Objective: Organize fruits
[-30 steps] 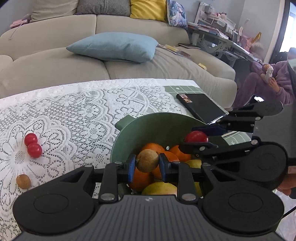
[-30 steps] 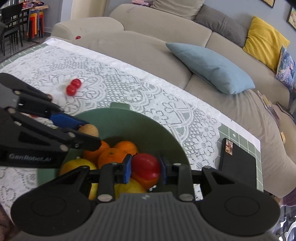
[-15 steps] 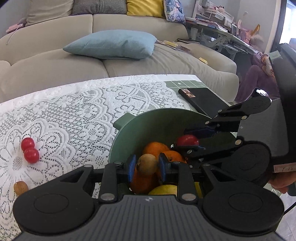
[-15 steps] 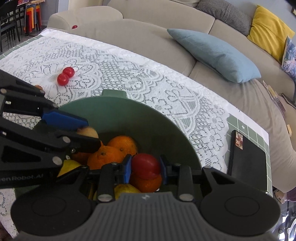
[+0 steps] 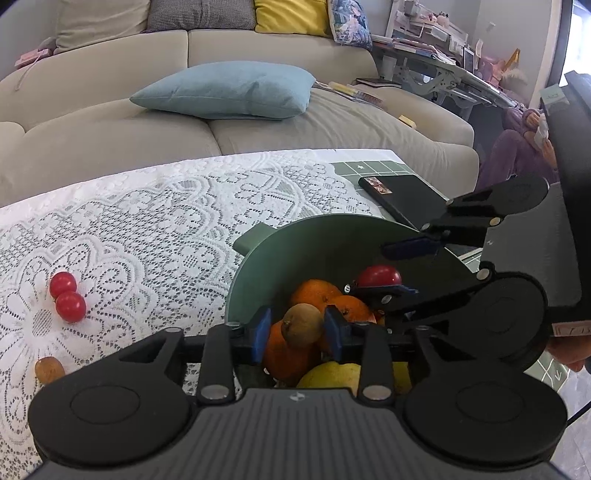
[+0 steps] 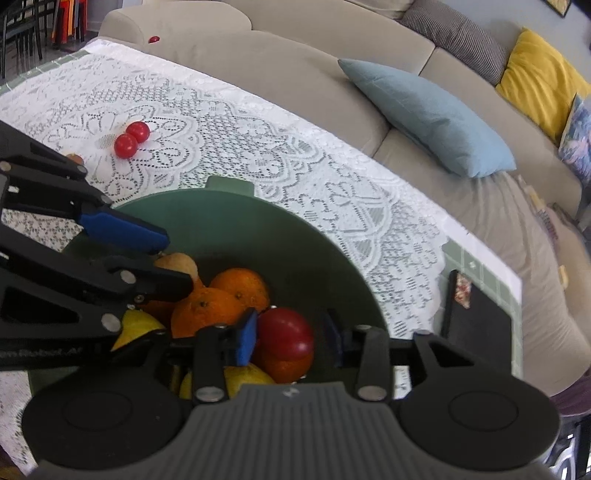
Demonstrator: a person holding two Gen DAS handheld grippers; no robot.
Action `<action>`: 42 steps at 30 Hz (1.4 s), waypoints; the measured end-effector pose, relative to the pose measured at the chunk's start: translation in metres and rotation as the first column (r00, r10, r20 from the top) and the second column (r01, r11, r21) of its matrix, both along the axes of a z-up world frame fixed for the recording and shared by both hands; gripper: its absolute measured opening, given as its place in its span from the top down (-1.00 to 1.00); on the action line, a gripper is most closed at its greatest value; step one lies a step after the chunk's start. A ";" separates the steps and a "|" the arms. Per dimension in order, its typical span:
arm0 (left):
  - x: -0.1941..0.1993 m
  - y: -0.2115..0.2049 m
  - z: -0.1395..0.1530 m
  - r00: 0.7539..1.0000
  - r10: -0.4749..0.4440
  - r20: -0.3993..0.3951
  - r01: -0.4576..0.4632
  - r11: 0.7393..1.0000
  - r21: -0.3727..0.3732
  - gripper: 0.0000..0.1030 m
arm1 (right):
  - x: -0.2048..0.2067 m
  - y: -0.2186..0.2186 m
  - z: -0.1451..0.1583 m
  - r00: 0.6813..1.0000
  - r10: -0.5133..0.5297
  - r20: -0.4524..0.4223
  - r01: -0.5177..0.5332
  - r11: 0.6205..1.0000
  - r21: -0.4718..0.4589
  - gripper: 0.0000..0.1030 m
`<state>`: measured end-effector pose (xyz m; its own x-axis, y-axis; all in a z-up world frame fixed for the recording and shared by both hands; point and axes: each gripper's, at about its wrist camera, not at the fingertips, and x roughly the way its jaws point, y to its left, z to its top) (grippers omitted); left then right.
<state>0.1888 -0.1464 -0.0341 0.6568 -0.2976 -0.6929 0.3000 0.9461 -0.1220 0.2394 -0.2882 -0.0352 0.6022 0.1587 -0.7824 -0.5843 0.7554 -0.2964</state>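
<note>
left gripper (image 5: 299,328): black linkage arms, blue pads, silver rivets, ribbed grey body, two round black discs | right gripper (image 6: 290,338): same build, small white logo on grey body | white lettering on left gripper's side | bare skin at hand (image 5: 569,354)

Beige sectional sofa (image 5: 110,147) ran behind the table, light blue pillow (image 5: 225,90) lying on its seat. Yellow cushion (image 5: 291,14), grey checked cushion (image 5: 199,14) and floral cushion (image 5: 349,22) leaned on the backrest. White lace tablecloth (image 5: 147,221) covered a green gridded tabletop (image 5: 369,168); black notebook (image 5: 406,195) lay at its corner. Cluttered grey desk (image 5: 443,62) stood right of the sofa, person in purple (image 5: 517,155) seated beside it. Dark dining chairs (image 6: 18,33) at far left in right wrist view. Daylight, soft.
</note>
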 end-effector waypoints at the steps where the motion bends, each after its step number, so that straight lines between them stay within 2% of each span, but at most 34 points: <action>1: -0.001 0.001 0.001 1.000 -0.003 -0.002 0.003 1.000 -0.008 0.13 | -0.001 0.000 0.001 1.000 0.001 0.005 -0.001 1.000 -0.008 0.20; 4: -0.006 0.004 0.003 1.000 -0.005 -0.003 0.005 1.000 -0.025 0.05 | -0.007 0.002 0.005 0.999 0.001 0.043 0.001 0.999 -0.047 -0.09; 7: -0.013 0.008 0.007 1.000 -0.005 0.010 0.005 0.999 -0.036 -0.08 | -0.015 0.006 0.011 0.996 0.014 0.084 -0.007 0.996 -0.089 -0.13; 14: -0.036 0.026 0.020 0.999 -0.007 0.051 0.010 0.998 -0.067 -0.11 | -0.039 0.016 0.032 0.982 0.027 0.187 -0.010 0.996 -0.090 -0.38; 17: -0.045 0.036 0.024 0.997 0.019 0.069 -0.015 0.998 -0.058 -0.12 | -0.051 0.027 0.037 0.974 0.036 0.222 -0.021 0.997 -0.072 -0.47; 21: -0.056 0.057 0.027 0.996 0.038 0.086 -0.031 0.996 -0.084 -0.12 | -0.067 0.043 0.040 0.953 0.042 0.299 -0.019 0.997 -0.078 -0.50; 24: -0.064 0.073 0.028 0.993 0.070 0.098 -0.061 0.994 -0.093 -0.12 | -0.077 0.051 0.044 0.945 0.025 0.327 -0.018 1.000 -0.023 -0.50; 30: -0.072 0.112 0.028 0.980 0.165 0.110 -0.153 0.982 -0.115 -0.12 | -0.091 0.075 0.044 0.947 -0.012 0.322 -0.036 0.989 0.142 -0.50; 34: -0.076 0.140 0.029 0.966 0.229 0.117 -0.213 0.967 -0.137 -0.12 | -0.098 0.095 0.037 0.949 -0.031 0.314 -0.046 0.971 0.233 -0.50; 42: -0.080 0.181 0.017 0.936 0.329 0.128 -0.313 0.941 -0.132 -0.12 | -0.104 0.135 0.015 0.950 -0.081 0.302 -0.034 0.933 0.358 -0.50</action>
<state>0.1091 0.0342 -0.0167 0.8209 -0.1217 -0.5580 0.0046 0.9784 -0.2067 0.1352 -0.1536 -0.0198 0.8096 0.3732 -0.4532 -0.4886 0.8562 -0.1679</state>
